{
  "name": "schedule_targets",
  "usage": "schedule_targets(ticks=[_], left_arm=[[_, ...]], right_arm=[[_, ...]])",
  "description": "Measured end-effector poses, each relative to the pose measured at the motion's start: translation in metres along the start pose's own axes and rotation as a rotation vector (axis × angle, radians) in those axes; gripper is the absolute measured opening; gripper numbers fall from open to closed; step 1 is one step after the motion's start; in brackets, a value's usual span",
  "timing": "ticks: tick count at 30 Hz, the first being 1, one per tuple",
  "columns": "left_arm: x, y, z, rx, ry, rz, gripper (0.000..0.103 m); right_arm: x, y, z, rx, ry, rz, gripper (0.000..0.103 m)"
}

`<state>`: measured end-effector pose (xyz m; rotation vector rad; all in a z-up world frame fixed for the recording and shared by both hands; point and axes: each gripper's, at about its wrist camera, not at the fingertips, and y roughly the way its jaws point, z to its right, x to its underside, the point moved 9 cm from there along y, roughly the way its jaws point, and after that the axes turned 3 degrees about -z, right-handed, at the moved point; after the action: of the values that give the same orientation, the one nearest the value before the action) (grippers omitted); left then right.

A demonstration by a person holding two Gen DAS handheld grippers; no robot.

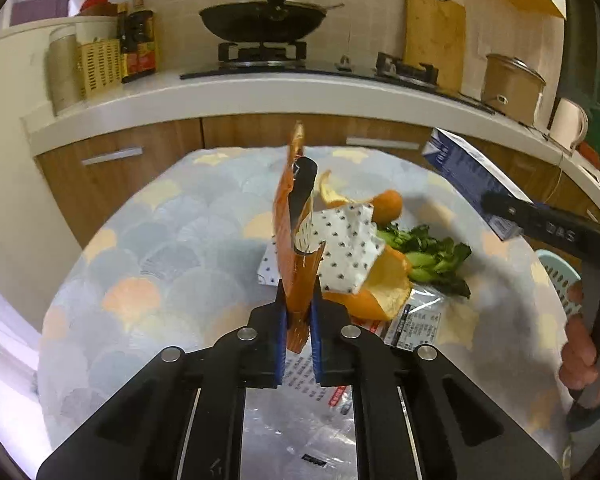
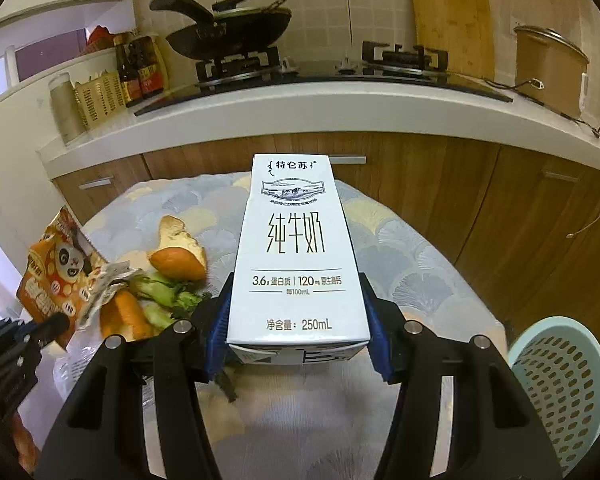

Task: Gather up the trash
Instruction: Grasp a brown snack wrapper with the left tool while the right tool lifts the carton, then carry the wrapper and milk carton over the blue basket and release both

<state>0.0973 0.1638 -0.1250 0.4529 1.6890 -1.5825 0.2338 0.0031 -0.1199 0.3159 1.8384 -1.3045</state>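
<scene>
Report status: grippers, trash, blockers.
Left gripper shut on orange snack wrapper. Right gripper shut on milk carton. Orange peels and greens on table; basket at right, unobstructed.

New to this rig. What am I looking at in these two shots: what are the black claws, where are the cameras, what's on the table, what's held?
No robot arm: a person holds a two-finger gripper in each hand, with a fisheye camera on each looking along its fingers. The left-wrist view shows the left gripper shut on an orange snack wrapper. The right-wrist view shows the right gripper clamped on a milk carton. On the patterned tablecloth lie orange peel, leafy greens, a dotted paper scrap and clear plastic packaging. A pale perforated basket sits at the right, likely for the trash.
</scene>
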Motion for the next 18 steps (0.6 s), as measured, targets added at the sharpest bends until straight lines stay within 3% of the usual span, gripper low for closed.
schedule_targets(ticks=[4,12,18], left_arm=[[-0.005,-0.015,0.006,0.081,-0.035,0.036,0.007],[-0.02,-0.042,0.046,0.142,0.003,0.1,0.007],[-0.026,-0.049,0.118,0.269,0.067,0.099,0.007]], right_arm=[[0.003,-0.022,0.007,0.005,0.018,0.029,0.053],[0.007,-0.069,0.033,0.016,0.08,0.087,0.053],[0.016,-0.106,0.069,0.072,0.125,0.122,0.053]])
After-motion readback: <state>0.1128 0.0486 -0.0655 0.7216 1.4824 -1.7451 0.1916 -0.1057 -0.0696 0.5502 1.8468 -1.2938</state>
